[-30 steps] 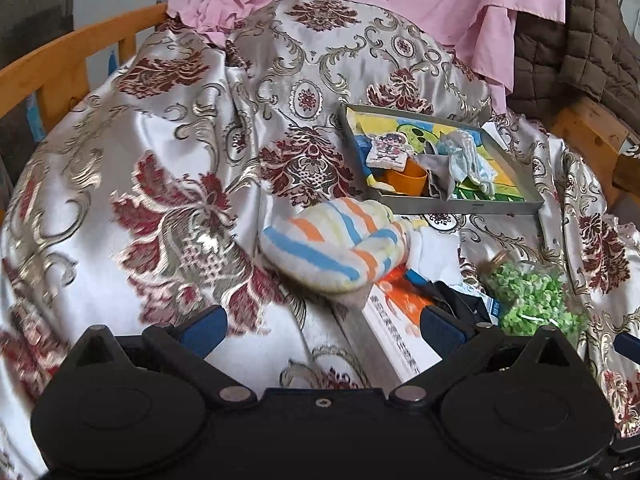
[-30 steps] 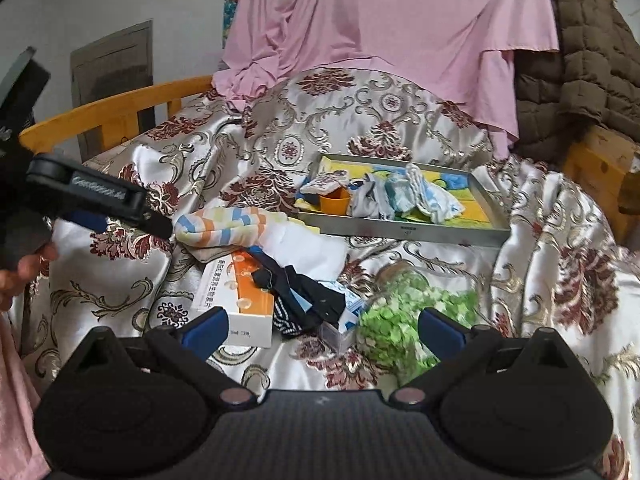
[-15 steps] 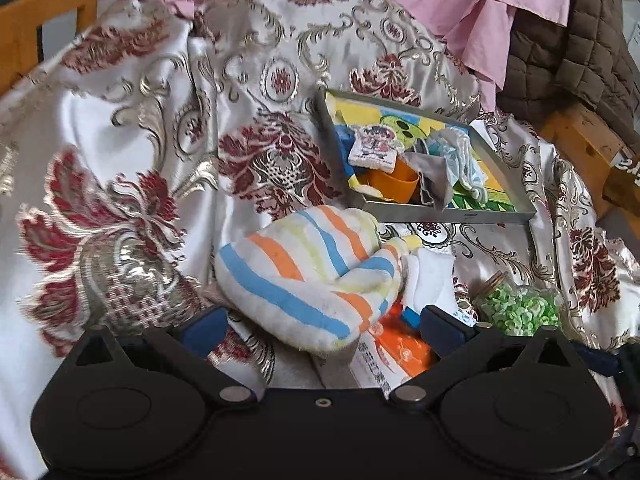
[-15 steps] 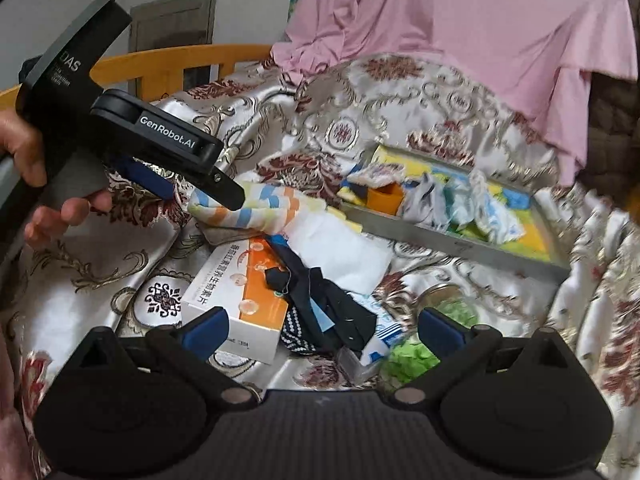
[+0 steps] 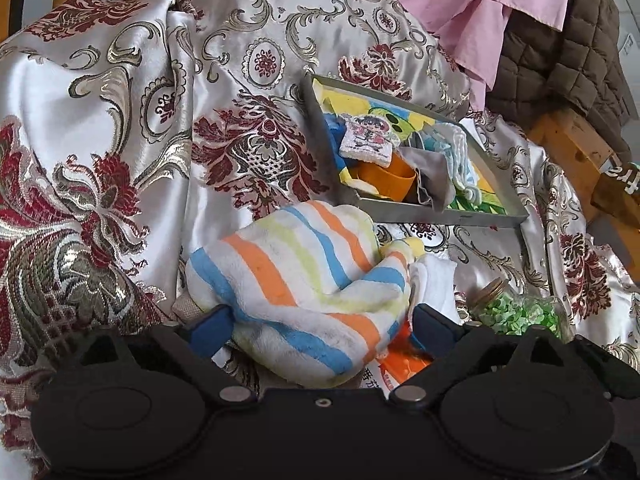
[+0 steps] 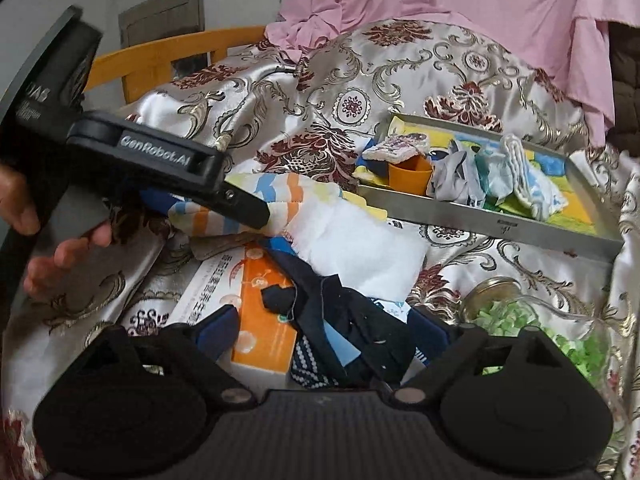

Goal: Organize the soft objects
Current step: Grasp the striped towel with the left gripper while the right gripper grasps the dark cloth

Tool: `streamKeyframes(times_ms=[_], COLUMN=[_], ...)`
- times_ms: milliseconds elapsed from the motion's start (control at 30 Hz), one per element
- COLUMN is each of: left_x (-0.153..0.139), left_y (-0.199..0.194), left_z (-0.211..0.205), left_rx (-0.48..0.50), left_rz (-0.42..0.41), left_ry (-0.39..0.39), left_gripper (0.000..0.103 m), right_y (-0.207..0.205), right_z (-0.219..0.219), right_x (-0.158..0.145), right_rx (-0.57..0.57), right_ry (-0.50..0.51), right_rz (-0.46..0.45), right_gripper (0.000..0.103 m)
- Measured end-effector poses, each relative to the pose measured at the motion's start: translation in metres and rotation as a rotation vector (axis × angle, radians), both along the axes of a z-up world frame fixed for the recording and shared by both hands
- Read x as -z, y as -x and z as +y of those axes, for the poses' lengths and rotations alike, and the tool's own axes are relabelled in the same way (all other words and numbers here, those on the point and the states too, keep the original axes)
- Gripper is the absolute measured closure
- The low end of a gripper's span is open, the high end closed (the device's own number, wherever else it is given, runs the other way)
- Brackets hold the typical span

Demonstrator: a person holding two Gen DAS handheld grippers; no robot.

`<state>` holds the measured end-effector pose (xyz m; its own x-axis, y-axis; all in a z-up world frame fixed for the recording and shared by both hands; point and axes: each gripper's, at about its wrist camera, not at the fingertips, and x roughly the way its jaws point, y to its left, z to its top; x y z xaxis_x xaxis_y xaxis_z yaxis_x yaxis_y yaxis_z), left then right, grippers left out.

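Note:
A striped towel (image 5: 304,276) in white, orange, blue and yellow lies bunched on the patterned cloth. My left gripper (image 5: 320,330) is open, its jaws on either side of the towel's near end; it also shows in the right wrist view (image 6: 168,168) over the towel (image 6: 280,196). My right gripper (image 6: 322,334) is open above a dark navy cloth (image 6: 340,320) lying on an orange and white box (image 6: 256,304). A white cloth (image 6: 360,248) lies beside the towel. A metal tray (image 6: 500,228) holds small cloths (image 6: 520,180) and an orange cup (image 6: 412,174).
A jar of green bits (image 6: 532,320) lies on its side at the right, also in the left wrist view (image 5: 520,312). Pink fabric (image 6: 460,8) and a brown quilted blanket (image 5: 560,64) hang behind. A wooden rail (image 6: 168,60) runs at the back left.
My left gripper has moved forward and down until the striped towel sits between its open jaws. My right gripper has moved closer over the navy cloth and the box.

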<state>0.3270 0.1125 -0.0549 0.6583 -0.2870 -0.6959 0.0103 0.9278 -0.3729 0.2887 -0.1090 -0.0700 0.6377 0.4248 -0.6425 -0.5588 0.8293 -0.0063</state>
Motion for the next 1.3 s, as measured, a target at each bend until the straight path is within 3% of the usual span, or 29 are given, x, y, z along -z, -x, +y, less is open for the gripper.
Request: streamKeyframes(times_ms=[433, 600, 800, 933, 1133, 1300], left_x=[-0.006, -0.007, -0.011, -0.012, -0.008, -0.008], left_y=[0.008, 0.008, 0.012, 0.011, 0.011, 0.011], left_z=[0.007, 0.009, 0.015, 0.014, 0.009, 0.008], left_rx=[0.038, 0.03, 0.006, 0.012, 0.038, 0.052], left_rz=[-0.086, -0.103, -0.139, -0.145, -0.135, -0.133], left_ry=[-0.053, -0.039, -0.021, -0.015, -0.018, -0.009], left_gripper=[0.028, 0.044, 0.059, 0.06, 0.053, 0.041], right_y=[-0.01, -0.01, -0.01, -0.01, -0.007, -0.002], right_z=[-0.004, -0.003, 0.001, 0.003, 0.005, 0.012], right_x=[0.001, 0.0, 0.001, 0.005, 0.006, 0.005], right_rx=[0.066, 0.077, 0.103, 0.094, 0.057, 0.021], right_ry=[-0.028, -0.021, 0.058, 0.078, 0.108, 0.177], right_rz=[0.015, 0.009, -0.014, -0.002, 0.0, -0.025], right_gripper=[0.03, 0.044, 0.055, 0.055, 0.053, 0.048])
